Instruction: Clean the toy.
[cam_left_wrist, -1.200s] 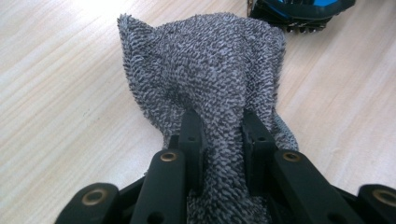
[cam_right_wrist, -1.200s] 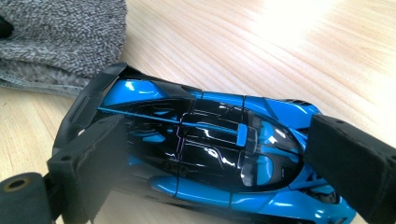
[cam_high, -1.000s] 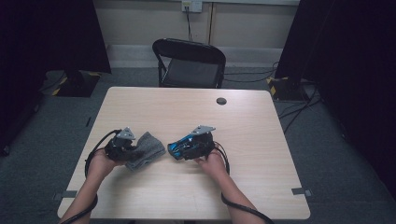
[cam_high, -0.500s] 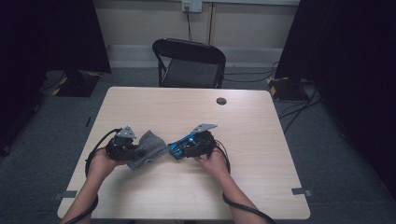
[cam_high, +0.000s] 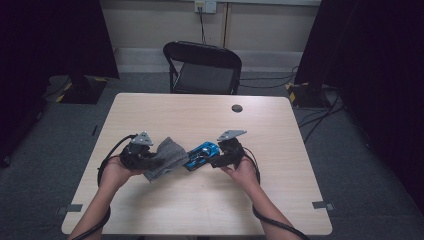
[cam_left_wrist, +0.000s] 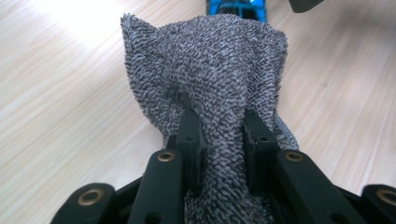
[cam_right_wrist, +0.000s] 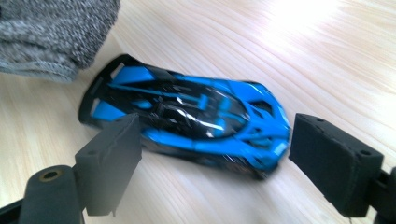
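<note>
You are pinching the grey cloth (cam_left_wrist: 219, 93) tight in your left gripper (cam_left_wrist: 219, 135) at lower center, ready for wiping, while your right gripper (cam_right_wrist: 212, 154), jaws wide, is straddling without touching the blue toy car (cam_right_wrist: 187, 121) mid-frame.

black chair (cam_high: 202, 67) behind wooden table (cam_high: 165, 112), grey floor (cam_high: 350, 165).

**Grey terry, blue gloss, pale wood**

The cloth (cam_left_wrist: 210, 79) is speckled grey, a nubbly dark-and-light weave. The toy car (cam_right_wrist: 187, 119) is bright blue with glossy black roof and black rear frame. The table (cam_high: 165, 115) is pale wood with fine grain lines. At 12 o'clock, the chair (cam_high: 202, 65) is black.
</note>
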